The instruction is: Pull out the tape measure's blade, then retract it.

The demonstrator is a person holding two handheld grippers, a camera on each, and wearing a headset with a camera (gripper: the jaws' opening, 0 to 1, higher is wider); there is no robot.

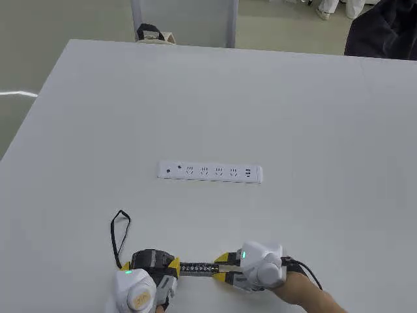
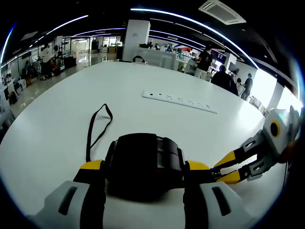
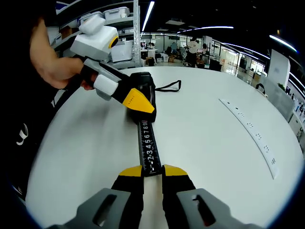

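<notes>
Left tool (image 2: pixel 144 168) clamps the black tape measure (image 2: pixel 143 148); right tool (image 3: pixel 152 171) pinches its blade (image 3: pixel 147 140), white numerals legible in right gripper view.

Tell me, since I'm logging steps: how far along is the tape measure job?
Done: the left gripper is clamped on the tape measure, and the right gripper pinches the tip of the blade. In hand: the pull, with a short stretch of blade out between them. Left: probably more pulling, then the whole retraction.
</notes>
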